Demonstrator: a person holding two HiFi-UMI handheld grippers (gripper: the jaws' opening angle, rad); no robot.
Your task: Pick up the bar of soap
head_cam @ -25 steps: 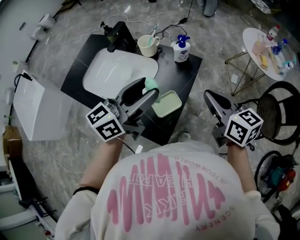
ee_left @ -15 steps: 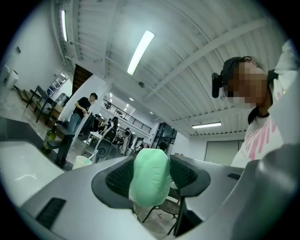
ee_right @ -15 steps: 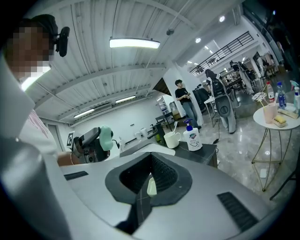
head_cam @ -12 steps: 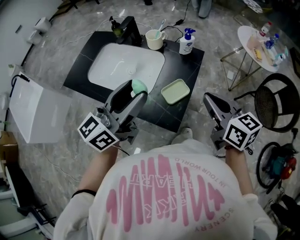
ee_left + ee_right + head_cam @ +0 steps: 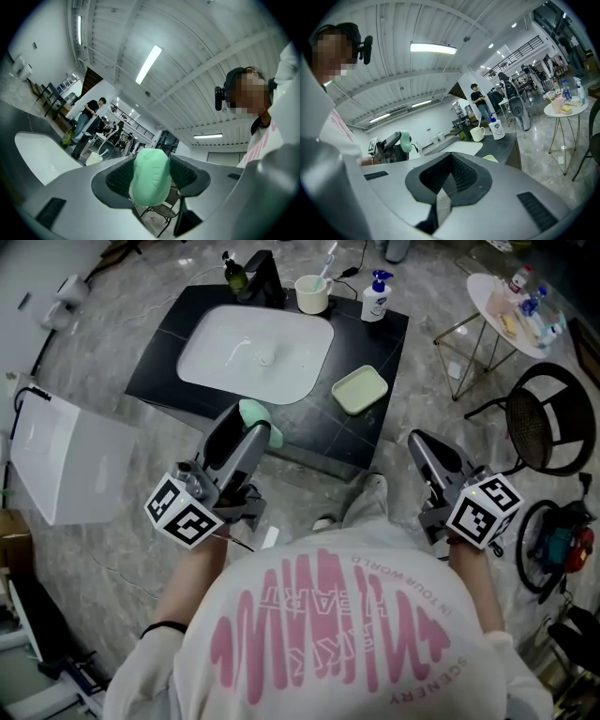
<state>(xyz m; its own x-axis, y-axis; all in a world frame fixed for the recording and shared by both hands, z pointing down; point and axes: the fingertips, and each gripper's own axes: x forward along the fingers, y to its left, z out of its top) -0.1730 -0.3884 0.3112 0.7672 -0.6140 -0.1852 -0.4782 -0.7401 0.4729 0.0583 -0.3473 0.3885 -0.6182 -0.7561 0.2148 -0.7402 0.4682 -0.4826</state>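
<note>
A pale green bar of soap [image 5: 251, 413] sits between the fingertips of my left gripper [image 5: 246, 424], which is shut on it. It hangs in the air near the front edge of the black counter [image 5: 382, 352]. In the left gripper view the soap [image 5: 149, 180] fills the gap between the ribbed pads [image 5: 183, 174], and the gripper [image 5: 151, 172] is tilted slightly upward. My right gripper [image 5: 422, 444] hovers over the floor to the right of the counter, jaws together with nothing in them [image 5: 443, 185]. The right gripper view also shows the soap [image 5: 406, 139] at the left.
On the counter are a white sink basin [image 5: 258, 351], a black faucet [image 5: 262, 276], a cup with a toothbrush [image 5: 313, 294], a pump bottle [image 5: 375, 298] and a green soap dish [image 5: 360, 390]. A round side table [image 5: 514, 310] and a black chair [image 5: 553, 442] stand right, a white box [image 5: 66, 460] left.
Both grippers have drawn back from the counter toward the person. The soap stays in the left jaws and has moved from beside the soap dish to the counter's front edge.
</note>
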